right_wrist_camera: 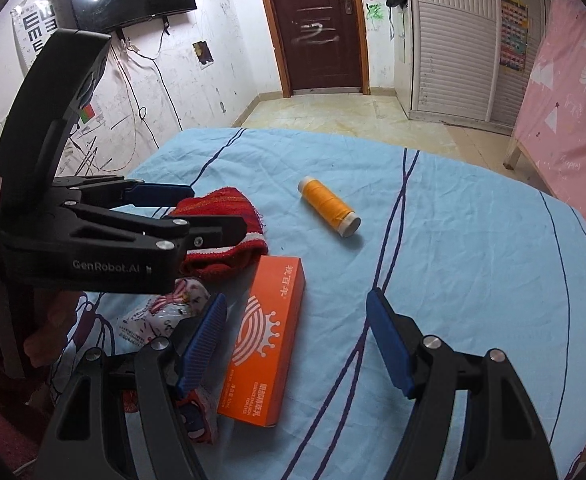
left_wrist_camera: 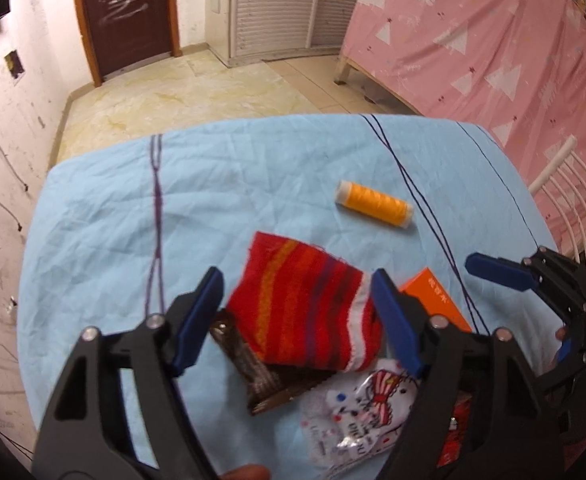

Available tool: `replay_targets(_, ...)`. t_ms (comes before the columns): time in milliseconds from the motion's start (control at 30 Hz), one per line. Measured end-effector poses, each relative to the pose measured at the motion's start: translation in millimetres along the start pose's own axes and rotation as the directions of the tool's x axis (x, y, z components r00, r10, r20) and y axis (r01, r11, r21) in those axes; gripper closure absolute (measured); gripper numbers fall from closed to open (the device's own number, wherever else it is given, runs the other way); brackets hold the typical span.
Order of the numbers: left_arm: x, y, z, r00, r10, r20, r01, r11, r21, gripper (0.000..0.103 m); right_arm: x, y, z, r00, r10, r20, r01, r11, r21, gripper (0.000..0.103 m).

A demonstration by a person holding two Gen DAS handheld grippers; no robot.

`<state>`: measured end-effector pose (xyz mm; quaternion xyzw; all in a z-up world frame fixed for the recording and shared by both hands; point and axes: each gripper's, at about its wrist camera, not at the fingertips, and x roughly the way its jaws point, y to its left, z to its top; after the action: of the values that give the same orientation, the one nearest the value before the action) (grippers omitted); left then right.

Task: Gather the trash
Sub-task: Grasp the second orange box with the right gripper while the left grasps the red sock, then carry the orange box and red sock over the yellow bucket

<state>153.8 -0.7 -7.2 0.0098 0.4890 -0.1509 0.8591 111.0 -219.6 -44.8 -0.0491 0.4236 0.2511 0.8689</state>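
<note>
Both grippers are spread wide, gripping nothing: the left gripper [left_wrist_camera: 297,312] straddles the red knitted sock [left_wrist_camera: 305,312] over the wrappers [left_wrist_camera: 357,412] at the table's [left_wrist_camera: 105,208] near edge, seemingly lining up. The right gripper [right_wrist_camera: 297,340] hovers above the orange box [right_wrist_camera: 267,344]; the yellow thread spool [right_wrist_camera: 329,206] lies mid-table.

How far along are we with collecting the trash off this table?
Nothing looks collected yet; no bin or bag is in view. Neither gripper holds anything: the left gripper hangs open over the red sock, and the right gripper is open above the orange box. Still lying on the blue cloth: the brown wrapper, the white printed packet, the box, the sock and the yellow thread spool.
</note>
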Motion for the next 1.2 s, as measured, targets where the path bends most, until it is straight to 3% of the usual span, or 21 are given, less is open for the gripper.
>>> replay_targets(167, 5.2, -7.4, -1.8, 1.0, 0.005, -0.005, -0.005, 0.999, 0.039, 0.044, 11.4, -0.8, -0.9, 0.999, -0.04, -0.036, 0.04, 0.999, -0.011, 0.037)
replay_targets(333, 4.9, -19.1, -4.7, 1.0, -0.007, 0.005, 0.007, 0.995, 0.096, 0.073, 15.1, 0.6, -2.3, 0.998, -0.052, -0.036, 0.051, 0.999, -0.016, 0.037)
replay_targets(367, 4.1, -20.9, -4.7, 1.0, -0.005, 0.008, 0.005, 0.995, 0.101, 0.075, 14.9, -0.1, -2.6, 0.998, -0.054, -0.033, 0.053, 0.999, -0.012, 0.037)
replay_targets(467, 0.6, -23.9, -4.4, 1.0, -0.011, 0.022, 0.009, 0.995, 0.102, 0.077, 13.2, -2.7, -1.6, 0.998, -0.051, -0.024, 0.051, 0.999, 0.001, 0.046)
replay_targets(533, -0.3, -23.1, -4.5, 1.0, -0.015, 0.023, 0.013, 0.995, 0.1, 0.082, 11.3, -5.1, -2.0, 0.998, -0.055, -0.019, 0.055, 0.998, 0.007, 0.064)
replay_targets(667, -2.8, -17.8, -3.3, 0.999, -0.033, 0.024, 0.031, 0.996, 0.078, 0.085, 9.4, -4.0, -3.9, 0.998, -0.059, -0.017, 0.059, 0.998, -0.011, 0.085)
replay_targets(800, -9.3, -14.0, -0.3, 0.997, -0.077, 0.028, 0.076, 0.996, 0.038, 0.086, 7.4, -4.4, -5.1, 0.998, -0.061, -0.004, 0.061, 0.998, -0.011, 0.087)
replay_targets(1200, -44.1, -33.0, 11.7, 0.992, -0.048, 0.114, 0.043, 0.998, 0.046, 0.086, -27.4, -31.3, -11.2, 0.994, -0.083, 0.077, 0.079, 0.995, 0.053, 0.087)
